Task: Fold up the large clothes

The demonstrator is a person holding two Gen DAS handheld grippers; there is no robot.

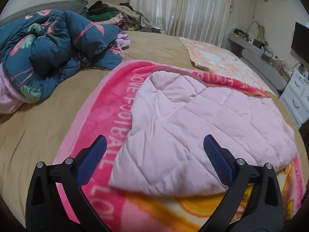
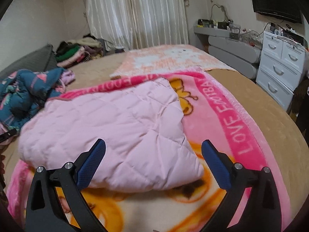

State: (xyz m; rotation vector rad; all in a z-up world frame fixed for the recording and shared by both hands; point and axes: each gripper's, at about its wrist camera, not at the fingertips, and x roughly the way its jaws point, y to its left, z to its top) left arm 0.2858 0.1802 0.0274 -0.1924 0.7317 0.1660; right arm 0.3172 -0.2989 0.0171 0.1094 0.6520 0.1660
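Both my left hand-held gripper point(image 1: 154, 160) and right hand-held gripper point(image 2: 153, 161) gape wide and empty, the pink quilted garment point(image 1: 193, 125) lies folded near the bed's point(image 1: 38, 127) near edge on the pink blanket point(image 1: 115, 100), with more folds likely left.

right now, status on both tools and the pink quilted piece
Left tool open, empty. Right tool open, empty. Pink quilted garment lies folded on the pink blanket, not held. Nothing in the way; blue floral quilt heaped well aside.
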